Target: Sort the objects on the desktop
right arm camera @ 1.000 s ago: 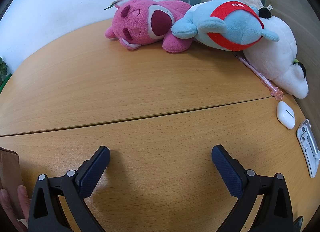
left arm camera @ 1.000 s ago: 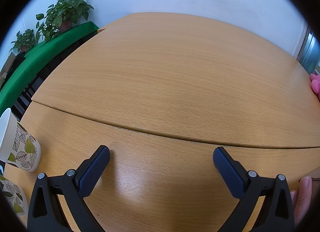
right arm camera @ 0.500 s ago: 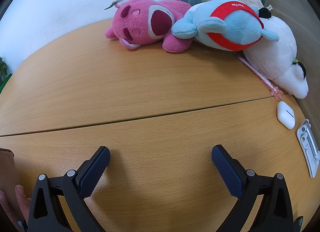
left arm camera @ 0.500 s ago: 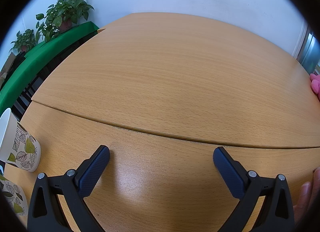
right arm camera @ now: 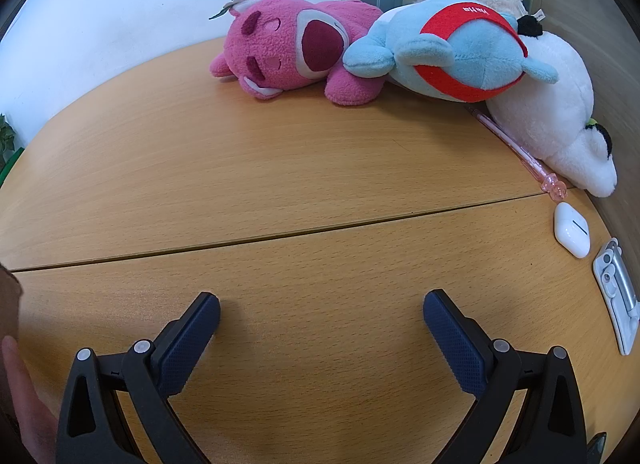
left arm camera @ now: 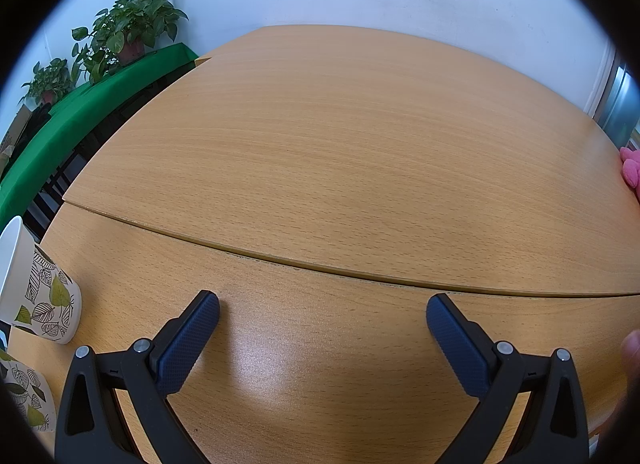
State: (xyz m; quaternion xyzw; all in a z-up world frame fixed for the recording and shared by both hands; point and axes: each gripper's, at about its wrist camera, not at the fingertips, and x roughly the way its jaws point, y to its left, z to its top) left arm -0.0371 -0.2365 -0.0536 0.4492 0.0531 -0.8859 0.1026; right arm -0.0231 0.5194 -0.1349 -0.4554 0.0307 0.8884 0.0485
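My left gripper [left arm camera: 322, 306] is open and empty, low over the wooden table [left arm camera: 340, 151]. Two leaf-patterned paper cups [left arm camera: 44, 300] stand at its far left, one partly cut off at the lower edge [left arm camera: 24, 396]. My right gripper [right arm camera: 320, 306] is open and empty over the same table [right arm camera: 240, 167]. Ahead of it lie a pink plush [right arm camera: 292, 47], a blue and red plush [right arm camera: 456, 51] and a white plush [right arm camera: 556, 119]. A pink pen [right arm camera: 520, 151], a white earbud case [right arm camera: 572, 229] and a white clip-like device [right arm camera: 616, 296] lie at the right.
Potted plants [left arm camera: 128, 27] stand on a green-covered shelf [left arm camera: 80, 111] beyond the table's left edge. A seam [left arm camera: 320, 264] crosses the tabletop. A hand shows at the left edge of the right wrist view [right arm camera: 24, 404] and a fingertip at the right edge of the left wrist view [left arm camera: 632, 344].
Both grippers have stayed still and open. The hand at the left gripper's right edge has drawn back out of view; the brown object and hand at the right view's left edge have shifted slightly.
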